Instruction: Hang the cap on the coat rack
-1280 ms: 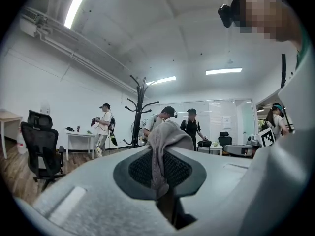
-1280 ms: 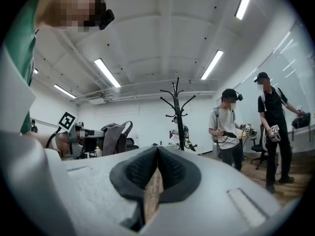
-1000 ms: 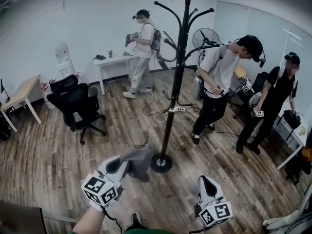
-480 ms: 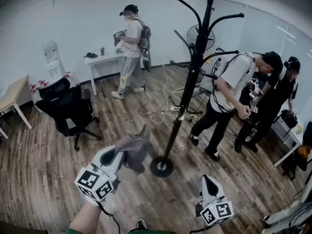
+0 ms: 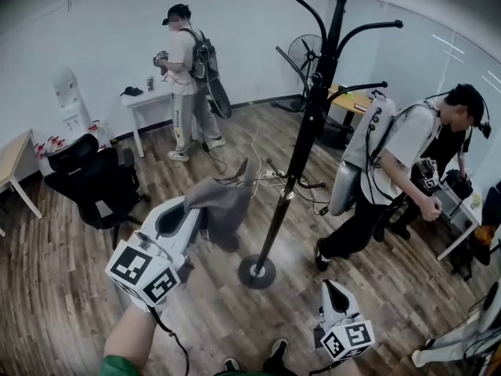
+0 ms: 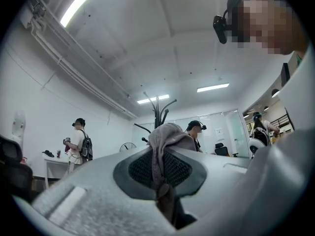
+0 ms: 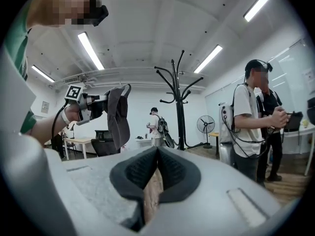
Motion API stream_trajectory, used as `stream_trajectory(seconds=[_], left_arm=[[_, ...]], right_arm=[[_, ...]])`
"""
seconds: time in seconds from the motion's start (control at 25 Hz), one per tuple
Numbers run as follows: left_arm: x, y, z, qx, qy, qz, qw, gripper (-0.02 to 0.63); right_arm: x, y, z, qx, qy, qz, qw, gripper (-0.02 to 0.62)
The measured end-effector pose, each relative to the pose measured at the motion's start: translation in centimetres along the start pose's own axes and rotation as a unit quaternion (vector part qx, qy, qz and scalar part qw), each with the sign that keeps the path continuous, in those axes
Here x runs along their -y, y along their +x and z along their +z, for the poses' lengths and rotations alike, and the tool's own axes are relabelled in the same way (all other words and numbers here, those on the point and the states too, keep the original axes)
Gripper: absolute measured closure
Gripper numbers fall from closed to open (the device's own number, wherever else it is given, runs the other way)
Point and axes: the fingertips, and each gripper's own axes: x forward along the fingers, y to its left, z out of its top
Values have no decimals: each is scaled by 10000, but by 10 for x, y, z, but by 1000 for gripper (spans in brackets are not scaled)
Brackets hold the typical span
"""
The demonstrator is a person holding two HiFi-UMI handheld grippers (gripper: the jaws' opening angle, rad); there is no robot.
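Note:
The grey cap [image 5: 223,204] hangs from my left gripper [image 5: 202,212], which is shut on its fabric. It is held up at about mid height, just left of the black coat rack [image 5: 311,124], apart from the pole. The rack's round base [image 5: 257,271] stands on the wooden floor ahead of me. In the left gripper view the cap [image 6: 166,134] bulges above the closed jaws, with the rack's hooks [image 6: 157,109] behind it. My right gripper [image 5: 332,291] stays low at the right, shut and empty. Its view shows the cap [image 7: 118,117] left of the rack [image 7: 178,107].
A person with a backpack [image 5: 387,171] stands close to the right of the rack, another behind. A third person [image 5: 186,69] stands at a white table [image 5: 145,100] by the far wall. A black office chair [image 5: 94,180] is at the left; a fan [image 5: 301,53] and floor cables [image 5: 270,175] lie beyond.
My left gripper has lifted the cap higher and nearer the rack's pole. The person with the backpack has stepped further to the right. My right gripper has stayed put.

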Motion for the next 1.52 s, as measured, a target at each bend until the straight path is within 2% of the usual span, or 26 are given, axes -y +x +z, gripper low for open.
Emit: stream_trajectory(seconds=[0.2,0.44,0.84,1.04,1.36,1.44,1.52], left_arm=[[3,43,23,106,-55,33,9999,578],[17,93,63,423,195,144,9988,578],[18,163,106,588,446,745,9945,578],[21,183,113,517,1001,1129,9872,578],[51,206,92,344,2258,1517,9617,578],[54,214,81,239,2332,1581,9592,578],[54,224,69,144,2277,1599,9604,578]], right_arm=[[16,25,1,89,65,167,9998,592],[49,44,10,151,139,443,9988,592],[110,81,14,90,442,913,9948,592],[126,98,12,45,520,1146,9920,592],[157,112,4,-29,561,1331,9895,592],[164,113,0,-78,581,1369,9888,592],[169,113,-3,-123,598,1389,9884,592]])
